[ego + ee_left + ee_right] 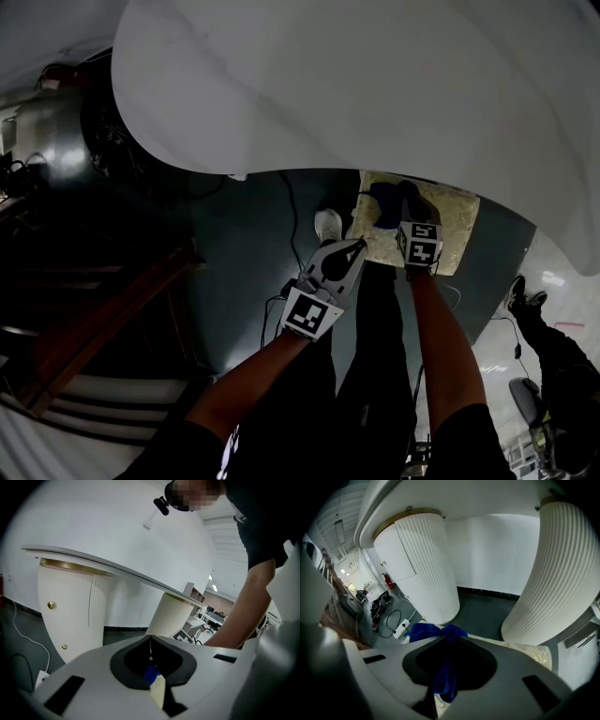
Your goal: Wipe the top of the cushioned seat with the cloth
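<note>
the left gripper (356,247) and right gripper (405,199) were pale grey shells, each with a black padded hollow round the jaws and a cube (311,314) of black-and-white square markers. the person wore dark short sleeves (183,452), dark trousers (375,375) and, just beyond the left gripper, a white shoe (327,225).

Head view: steeply downward from above, past the white tabletop (375,84) onto the cushioned seat (459,220). Both gripper views sit low, looking nearly level beneath that tabletop toward its fluted pedestals (426,564); all three share the blue cloth (430,630).
</note>
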